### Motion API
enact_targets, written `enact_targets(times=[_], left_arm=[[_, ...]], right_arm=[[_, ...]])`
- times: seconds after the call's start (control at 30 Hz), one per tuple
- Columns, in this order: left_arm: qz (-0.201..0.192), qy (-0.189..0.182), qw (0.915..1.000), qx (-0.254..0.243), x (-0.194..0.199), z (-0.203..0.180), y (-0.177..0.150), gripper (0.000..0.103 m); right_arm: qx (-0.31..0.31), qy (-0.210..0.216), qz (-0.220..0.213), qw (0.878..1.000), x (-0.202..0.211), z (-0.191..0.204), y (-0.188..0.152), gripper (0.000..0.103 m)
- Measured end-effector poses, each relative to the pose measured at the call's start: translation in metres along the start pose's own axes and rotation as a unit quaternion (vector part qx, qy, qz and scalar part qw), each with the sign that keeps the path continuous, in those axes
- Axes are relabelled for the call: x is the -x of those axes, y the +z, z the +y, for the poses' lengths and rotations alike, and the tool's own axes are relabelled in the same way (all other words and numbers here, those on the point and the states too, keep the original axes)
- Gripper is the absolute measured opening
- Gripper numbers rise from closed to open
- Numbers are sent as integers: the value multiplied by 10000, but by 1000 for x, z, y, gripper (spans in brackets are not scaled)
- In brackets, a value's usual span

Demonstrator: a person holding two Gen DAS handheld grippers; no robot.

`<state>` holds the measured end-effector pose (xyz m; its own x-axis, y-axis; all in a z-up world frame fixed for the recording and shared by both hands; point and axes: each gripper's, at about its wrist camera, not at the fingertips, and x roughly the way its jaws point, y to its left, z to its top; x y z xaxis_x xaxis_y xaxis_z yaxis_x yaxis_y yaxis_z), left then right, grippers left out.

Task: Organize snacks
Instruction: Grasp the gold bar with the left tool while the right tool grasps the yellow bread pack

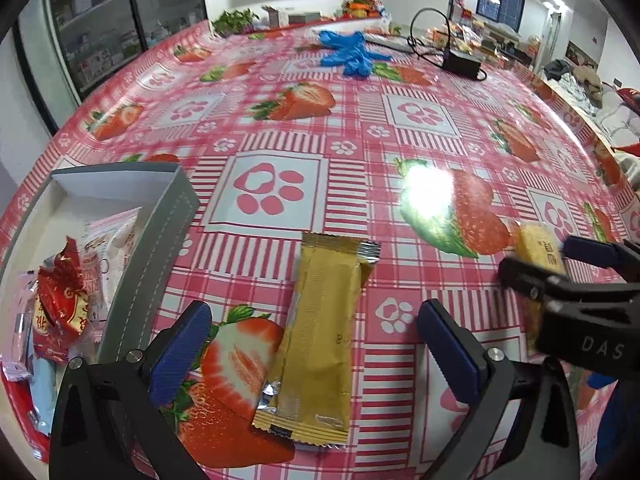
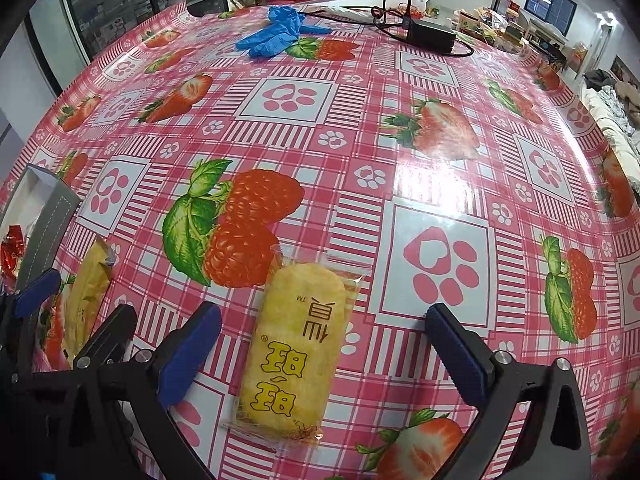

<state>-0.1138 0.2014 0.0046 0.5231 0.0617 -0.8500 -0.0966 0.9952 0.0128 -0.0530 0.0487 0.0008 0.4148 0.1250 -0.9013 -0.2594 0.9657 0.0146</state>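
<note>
— So where did the snacks lie?

— A gold bar [image 1: 320, 340] lay flat on the tablecloth [image 1: 280, 120], between the spread fingers of the left gripper [image 1: 316, 352]; neither blue pad [image 1: 180, 352] touched it. A yellow rice cracker [image 2: 296, 348] in clear wrap lay further right, between the wide-open fingers of the right gripper [image 2: 324, 352], also untouched.

— And the box?

— The grey box [image 1: 160, 240] sat at the left, just beside the gold bar, already holding a red candy [image 1: 60, 292], a white packet [image 1: 112, 248] and other wrappers I couldn't make out.

— Could each camera see the other gripper?

— Yes. From the left wrist, the right one's fingers stood on either side of the cracker's far end. From the right wrist, the left gripper showed at the left edge beside the bar.

— Anything further back?

— Blue gloves [image 2: 276, 36] and a black adapter [image 2: 432, 34] with its cable, well apart from the snacks.
</note>
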Motion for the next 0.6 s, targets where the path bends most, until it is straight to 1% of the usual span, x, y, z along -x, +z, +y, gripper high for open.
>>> enact_targets(times=[0.03, 0.07, 0.1, 0.13, 0.17, 0.2, 0.23, 0.27, 0.43, 0.6], left_arm=[[37, -31, 10000, -20, 1, -1, 1, 97], [57, -54, 10000, -54, 2, -3, 1, 91], [58, -89, 9999, -94, 4, -5, 0, 87], [40, -123, 9998, -144, 7, -8, -1, 74], [18, -147, 9997, -195, 10, -11, -2, 55], [8, -176, 9995, -273, 14, -14, -4, 45], [18, -217, 9992, -320, 17, -16, -6, 30], [42, -262, 9990, -349, 19, -17, -9, 27], [68, -444, 9982, -386, 35, -18, -32, 26], [94, -392, 9976, -555, 50, -26, -55, 26]], right_arm=[[98, 34, -47, 9999, 4, 1, 0, 74], [170, 75, -50, 9998, 7, 2, -1, 54], [218, 102, -27, 9997, 10, 3, -2, 40], [223, 167, 2, 9996, 11, 2, -3, 39], [212, 229, 13, 9995, 12, 1, -5, 39], [210, 292, 5, 9994, 14, -1, -9, 38], [225, 352, 2, 9991, 16, -2, -14, 38], [257, 377, 2, 9990, 19, -3, -20, 38], [359, 452, -32, 9983, 34, -10, -53, 38], [497, 426, -20, 9979, 46, -12, -77, 39]])
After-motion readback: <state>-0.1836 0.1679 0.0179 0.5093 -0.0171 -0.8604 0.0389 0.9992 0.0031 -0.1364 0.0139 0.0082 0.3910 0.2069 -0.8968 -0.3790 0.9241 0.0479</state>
